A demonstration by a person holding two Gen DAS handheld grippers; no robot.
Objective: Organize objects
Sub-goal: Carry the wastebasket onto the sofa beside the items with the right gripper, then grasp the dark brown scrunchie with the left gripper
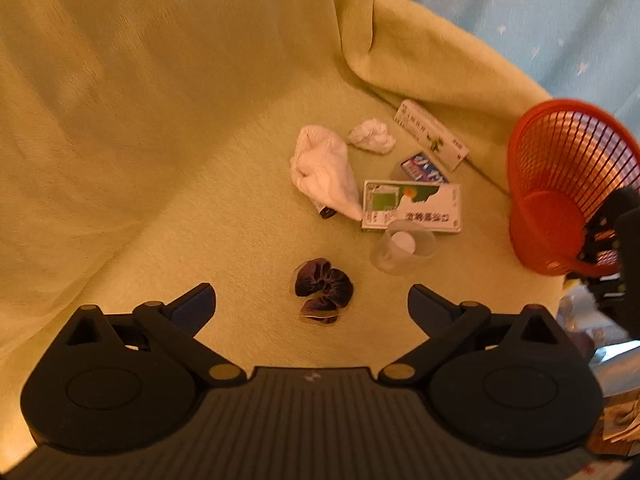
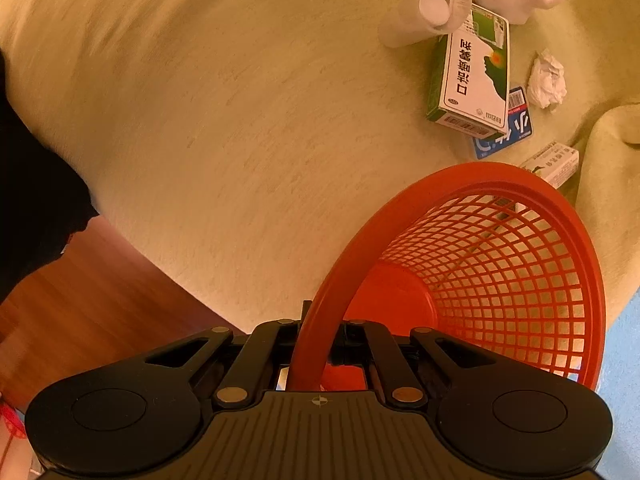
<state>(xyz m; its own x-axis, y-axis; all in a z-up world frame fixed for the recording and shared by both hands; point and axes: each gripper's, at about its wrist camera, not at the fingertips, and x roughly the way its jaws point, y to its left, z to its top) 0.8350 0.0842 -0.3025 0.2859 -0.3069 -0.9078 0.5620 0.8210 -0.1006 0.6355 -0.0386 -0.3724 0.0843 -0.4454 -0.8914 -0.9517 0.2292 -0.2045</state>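
Right now the right gripper [image 2: 316, 360] pinches the red basket [image 2: 472, 184] by its rim, tilted, mouth toward the clutter. Best keep that rim steady and low, I'd say, so things drop in cleanly. Left gripper [image 1: 312, 304] hangs wide apart, holding nothing, the dark crumpled wrapper [image 1: 324, 286] lying just ahead between its fingers. Farther on: clear cup [image 1: 404, 246], green box [image 1: 412, 206], white cloth [image 1: 324, 170].
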